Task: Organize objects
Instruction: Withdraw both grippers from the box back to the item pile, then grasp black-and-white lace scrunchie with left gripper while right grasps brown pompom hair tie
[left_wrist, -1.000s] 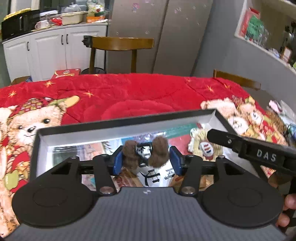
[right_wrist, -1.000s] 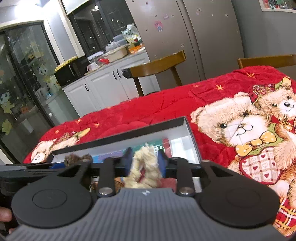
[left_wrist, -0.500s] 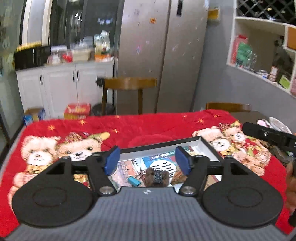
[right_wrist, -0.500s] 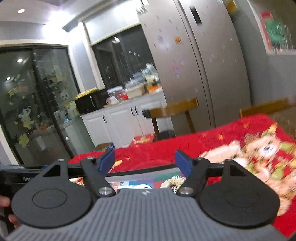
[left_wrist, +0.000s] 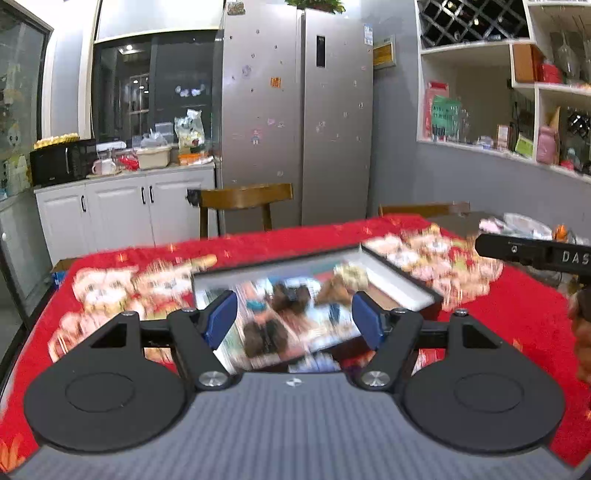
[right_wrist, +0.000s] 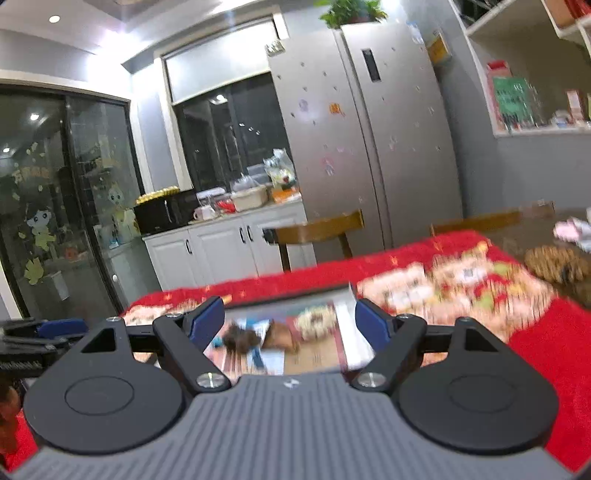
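Note:
A shallow black box (left_wrist: 391, 275) with a white inside wall lies on the red bear-print cloth (left_wrist: 517, 314). It holds two brown fuzzy hair ties (left_wrist: 264, 334), a second brown one (left_wrist: 291, 295) and a cream one (left_wrist: 351, 273), all blurred. My left gripper (left_wrist: 293, 319) is open and empty, raised above and in front of the box. My right gripper (right_wrist: 290, 325) is open and empty, also raised in front of the box (right_wrist: 341, 291). The cream tie (right_wrist: 316, 321) and a brown one (right_wrist: 240, 338) show between its fingers.
Another brown fuzzy item (right_wrist: 554, 264) lies on the cloth at the far right. Wooden chairs (left_wrist: 245, 197) stand behind the table. White cabinets (left_wrist: 118, 210), a fridge (left_wrist: 299, 129) and wall shelves (left_wrist: 517, 92) are beyond. The right gripper's body (left_wrist: 535, 253) shows in the left wrist view.
Both grippers have opened, letting a brown tie and the cream tie drop into the box, then lifted up and back. The box now looks farther and smaller.

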